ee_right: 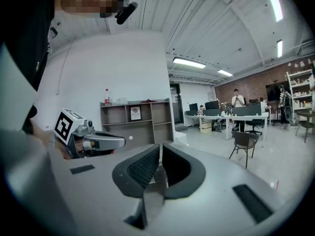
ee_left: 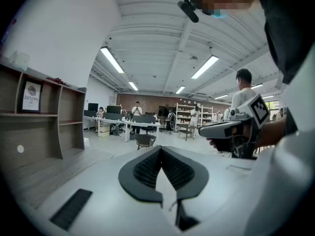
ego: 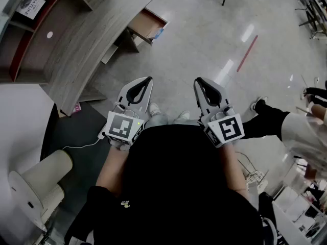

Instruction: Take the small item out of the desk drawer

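Person in a black top [ego: 173,177] holds 2 grippers out at waist height: left gripper [ego: 147,79] and right gripper [ego: 198,80] both have jaws pressed together, nothing between them. Desk drawer [ego: 144,22] stands pulled out well ahead of them. Small blue item [ego: 159,33] shows at its right edge.

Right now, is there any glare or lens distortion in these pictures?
Head view: bright glare streaks on the glossy floor. Left gripper view: strong fisheye, dark corners, ceiling light strips blown out white. Right gripper view: the same bending and dark rim.
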`<state>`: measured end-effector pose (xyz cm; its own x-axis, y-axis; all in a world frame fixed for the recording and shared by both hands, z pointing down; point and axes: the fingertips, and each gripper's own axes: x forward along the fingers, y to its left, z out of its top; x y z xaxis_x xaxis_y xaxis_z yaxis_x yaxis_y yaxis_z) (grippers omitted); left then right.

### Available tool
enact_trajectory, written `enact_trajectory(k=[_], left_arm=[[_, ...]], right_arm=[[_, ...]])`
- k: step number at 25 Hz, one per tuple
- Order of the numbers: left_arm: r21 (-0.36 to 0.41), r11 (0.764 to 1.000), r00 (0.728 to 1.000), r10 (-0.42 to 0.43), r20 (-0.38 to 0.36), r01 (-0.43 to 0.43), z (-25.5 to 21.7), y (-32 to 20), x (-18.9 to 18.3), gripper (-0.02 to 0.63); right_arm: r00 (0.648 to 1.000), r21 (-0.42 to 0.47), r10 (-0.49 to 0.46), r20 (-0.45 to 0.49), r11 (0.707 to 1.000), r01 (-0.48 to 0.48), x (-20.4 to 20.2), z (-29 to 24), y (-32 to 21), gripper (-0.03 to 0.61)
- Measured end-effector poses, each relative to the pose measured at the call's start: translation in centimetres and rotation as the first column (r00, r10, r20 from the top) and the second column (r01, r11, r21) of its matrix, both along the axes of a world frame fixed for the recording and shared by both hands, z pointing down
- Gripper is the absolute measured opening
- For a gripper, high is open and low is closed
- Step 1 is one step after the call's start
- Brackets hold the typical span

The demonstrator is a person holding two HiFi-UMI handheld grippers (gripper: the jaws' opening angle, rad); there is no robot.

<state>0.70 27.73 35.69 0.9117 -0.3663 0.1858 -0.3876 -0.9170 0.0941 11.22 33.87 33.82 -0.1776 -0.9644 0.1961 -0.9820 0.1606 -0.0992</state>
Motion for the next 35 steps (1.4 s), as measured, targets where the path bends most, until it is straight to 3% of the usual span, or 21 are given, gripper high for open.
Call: enact_trajectory(k=[13, 21, 28, 35], left_arm=[[0.024, 0.998, 0.998, -0.058, -0.004, 0.058, 0.8, -7.1, -6.4, 0.009], [-0.049, 0.986, 0.985, -0.159, 0.064, 0.162, 3.8, -12.1, -10.0, 0.009], [-0.065, 0.961, 0.960, -0.260, 0.104, 0.267, 5.1, -18.7, -9.9, 0.009], [-0.074, 0.930, 0.927, -0.348, 0.139, 0.360, 4.8, -25.4, -6.8, 0.009]], right_arm=[[1.000, -0.016, 0.015, -0.023, 1.000, -0.015, -4.6, 1.1, -7.8, -0.002], [1.000, -0.072, -0.019, -0.019, 0.997, 0.017, -5.6, 3.3, -13.8, -0.002], [0.994, -0.101, -0.110, 0.021, 0.989, 0.111, -5.1, 4.4, -22.2, -0.002], [0.979, -0.138, -0.200, 0.047, 0.969, 0.204, -1.3, 5.4, -30.7, -0.002]])
